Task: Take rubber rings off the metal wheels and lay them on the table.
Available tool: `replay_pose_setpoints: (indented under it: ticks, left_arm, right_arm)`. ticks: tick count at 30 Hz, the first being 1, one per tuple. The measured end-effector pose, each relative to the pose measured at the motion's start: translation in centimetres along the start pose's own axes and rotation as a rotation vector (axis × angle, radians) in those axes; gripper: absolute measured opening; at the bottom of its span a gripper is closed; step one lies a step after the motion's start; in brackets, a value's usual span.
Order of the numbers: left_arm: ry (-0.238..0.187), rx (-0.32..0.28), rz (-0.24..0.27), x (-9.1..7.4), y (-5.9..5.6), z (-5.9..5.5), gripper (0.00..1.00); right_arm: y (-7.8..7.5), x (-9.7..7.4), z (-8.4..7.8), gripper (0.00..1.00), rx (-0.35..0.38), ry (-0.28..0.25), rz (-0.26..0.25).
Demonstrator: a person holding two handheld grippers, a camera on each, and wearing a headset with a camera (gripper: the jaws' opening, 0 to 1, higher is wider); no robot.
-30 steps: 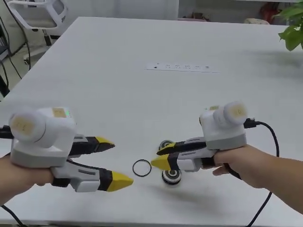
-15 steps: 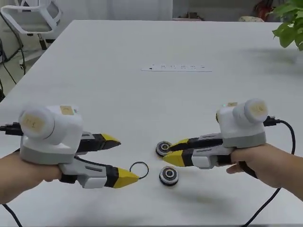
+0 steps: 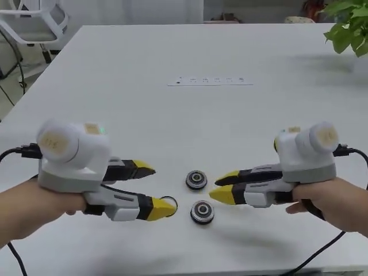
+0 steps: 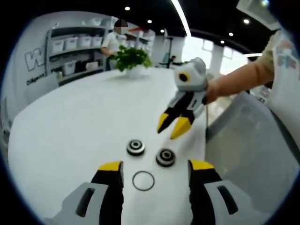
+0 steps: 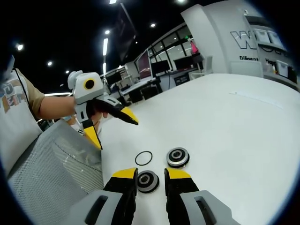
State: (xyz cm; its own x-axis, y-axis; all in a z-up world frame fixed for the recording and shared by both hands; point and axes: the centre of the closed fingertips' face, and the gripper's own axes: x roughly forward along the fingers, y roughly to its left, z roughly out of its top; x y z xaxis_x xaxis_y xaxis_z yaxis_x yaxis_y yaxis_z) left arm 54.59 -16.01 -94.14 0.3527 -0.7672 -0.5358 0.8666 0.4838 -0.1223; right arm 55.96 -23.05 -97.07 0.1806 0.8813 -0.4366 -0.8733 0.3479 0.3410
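Two small metal wheels with dark rims lie flat on the white table (image 3: 241, 126), one (image 3: 196, 180) farther and one (image 3: 202, 211) nearer. A loose black rubber ring (image 3: 170, 199) lies on the table left of them, partly under the lower jaw of my left gripper (image 3: 156, 188), which is wide open. The ring (image 4: 133, 181) sits between its jaws, with both wheels (image 4: 135, 147) (image 4: 165, 157) ahead. My right gripper (image 3: 218, 188) hovers just right of the wheels, narrowly open and holding nothing. One wheel (image 5: 148, 181) shows just beyond its jaws, the other wheel (image 5: 177, 157) and the ring (image 5: 136, 159) farther on.
A white power strip (image 3: 210, 81) lies flat in the table's middle. A leafy plant (image 3: 348, 29) stands at the far right and an office chair (image 3: 34, 23) beyond the far left corner. The table's front edge runs just below both hands.
My right gripper has drawn back to the right, off the wheels. My left gripper has moved right, its lower jaw now reaching the loose ring.
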Motion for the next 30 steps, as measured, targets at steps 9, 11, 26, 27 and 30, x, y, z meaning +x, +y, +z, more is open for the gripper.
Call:
replay_pose_setpoints:
  ticks: [9, 11, 26, 27, 30]
  left_arm:
    - [0.022, 0.024, -0.029, 1.5, -0.5, 0.1, 0.52]
    - [0.027, 0.026, -0.034, 1.7, -0.6, 0.0, 0.52]
    - [0.061, 0.050, -0.080, 3.7, -1.6, -0.7, 0.44]
    - [0.062, 0.052, -0.083, 3.8, -1.6, -0.7, 0.43]
    - [0.068, 0.057, -0.090, 4.2, -1.8, -0.8, 0.42]
  right_arm:
    - [0.1, 0.0, -1.0, 0.20, -0.006, 0.012, -0.001]
    - [0.1, 0.0, -1.2, 0.20, -0.007, 0.016, 0.000]
    - [0.3, 0.5, -3.3, 0.22, -0.028, 0.058, 0.008]
    - [0.3, 0.6, -3.4, 0.22, -0.030, 0.061, 0.010]
    - [0.3, 0.6, -3.7, 0.22, -0.038, 0.072, 0.010]
